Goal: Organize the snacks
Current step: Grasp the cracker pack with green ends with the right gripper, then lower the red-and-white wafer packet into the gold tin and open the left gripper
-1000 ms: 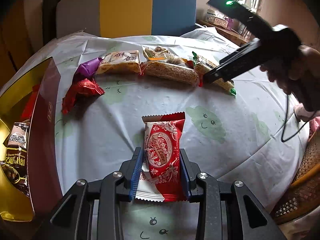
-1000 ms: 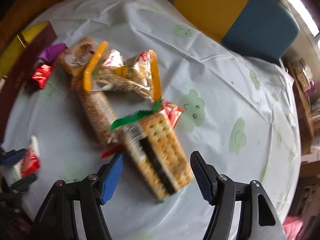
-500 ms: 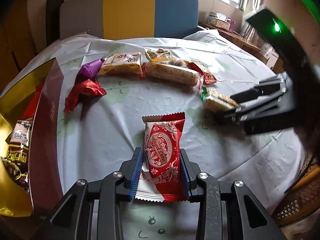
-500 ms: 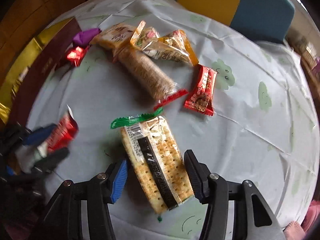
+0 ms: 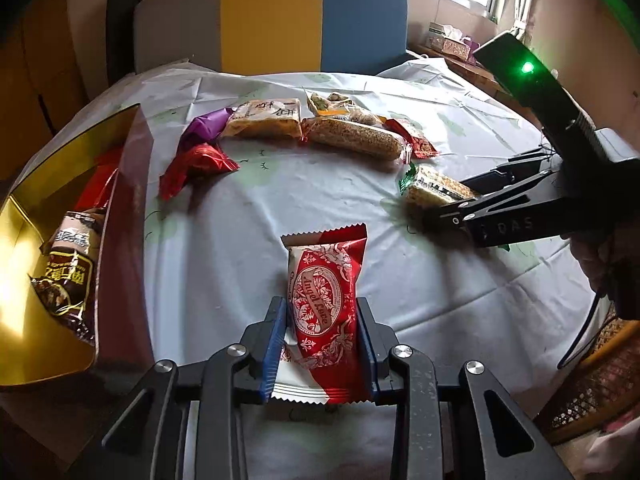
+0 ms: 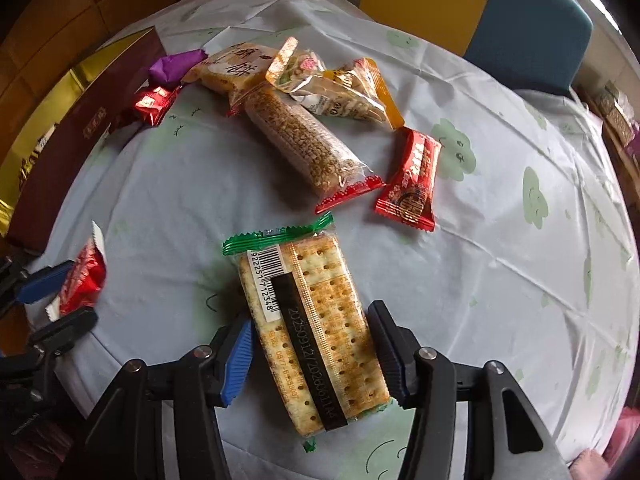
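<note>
- Your left gripper (image 5: pixel 321 354) is clamped on the red-and-white snack pack (image 5: pixel 323 300), bottom centre of the left wrist view, pack lying on the tablecloth (image 5: pixel 248 216).
- Your right gripper (image 6: pixel 310 354) has the cracker pack (image 6: pixel 316 328) between its pads, lower middle of the right wrist view. The right pad looks to be touching it; can't tell if the left one does.
- The gold-lined box (image 5: pixel 36 216) sits at the left edge, with a dark snack bag (image 5: pixel 66 276) inside.
- The other snacks are strung across the upper middle: sesame bar (image 6: pixel 304 148), red candy (image 6: pixel 412 180), purple wrapper (image 6: pixel 174 66).

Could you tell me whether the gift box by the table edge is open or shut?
Open: the gift box shows its gold interior, with a dark snack packet inside.
</note>
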Tool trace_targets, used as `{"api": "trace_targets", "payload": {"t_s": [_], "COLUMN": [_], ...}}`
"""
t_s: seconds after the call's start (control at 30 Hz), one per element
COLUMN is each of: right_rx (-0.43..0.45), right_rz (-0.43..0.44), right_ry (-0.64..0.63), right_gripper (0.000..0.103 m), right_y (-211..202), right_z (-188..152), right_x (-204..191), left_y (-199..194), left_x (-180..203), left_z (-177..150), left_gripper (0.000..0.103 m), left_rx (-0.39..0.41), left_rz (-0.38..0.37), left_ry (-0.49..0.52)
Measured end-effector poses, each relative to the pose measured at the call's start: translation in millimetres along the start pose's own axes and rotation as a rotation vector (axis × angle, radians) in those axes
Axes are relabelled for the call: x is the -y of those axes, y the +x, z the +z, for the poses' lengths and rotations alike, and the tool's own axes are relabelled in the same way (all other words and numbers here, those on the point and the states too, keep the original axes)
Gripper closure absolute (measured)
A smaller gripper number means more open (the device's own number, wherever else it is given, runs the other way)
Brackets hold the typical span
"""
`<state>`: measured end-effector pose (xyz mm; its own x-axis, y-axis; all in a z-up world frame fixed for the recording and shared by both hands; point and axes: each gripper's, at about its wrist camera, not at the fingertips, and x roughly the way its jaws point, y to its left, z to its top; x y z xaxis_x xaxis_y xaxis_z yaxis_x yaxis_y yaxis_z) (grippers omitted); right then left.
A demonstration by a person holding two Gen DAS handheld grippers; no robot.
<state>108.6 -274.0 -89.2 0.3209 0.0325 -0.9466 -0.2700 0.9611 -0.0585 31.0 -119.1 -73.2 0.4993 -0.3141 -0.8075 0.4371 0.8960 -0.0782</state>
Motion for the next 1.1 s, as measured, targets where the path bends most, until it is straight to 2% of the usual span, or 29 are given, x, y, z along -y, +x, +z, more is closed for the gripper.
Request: {"api": "trace_targets", "payload": {"t_s": [0.3,0.53,0.73,1.1], "right_rx": [-0.001,0.033,0.044,0.064], "right_rz": [0.006,-0.043,-0.052,-0.094], "right_ry": [0.001,-0.068,-0.083,-0.146], "right_gripper": [0.048,0.049,0.050,0.052], "right_y": [-1,-5,-5,-9], "right_z": [-3,-7,-9,-10], "right_x": [-2,-11,-14,-23], "left_y": [-39,-74,-97,-110], "left_x": [-5,-45,-86,-160], "left_z": [8,16,14,-18], "left_gripper": [0.070,0.070,0.070,0.070], "left_rx": [0.081,0.131,0.184,0.168], "left_rz": [-0.027,-0.031,0.037,0.169], "left_ry": [-0.014,-0.155,-0.241,-0.437]}}
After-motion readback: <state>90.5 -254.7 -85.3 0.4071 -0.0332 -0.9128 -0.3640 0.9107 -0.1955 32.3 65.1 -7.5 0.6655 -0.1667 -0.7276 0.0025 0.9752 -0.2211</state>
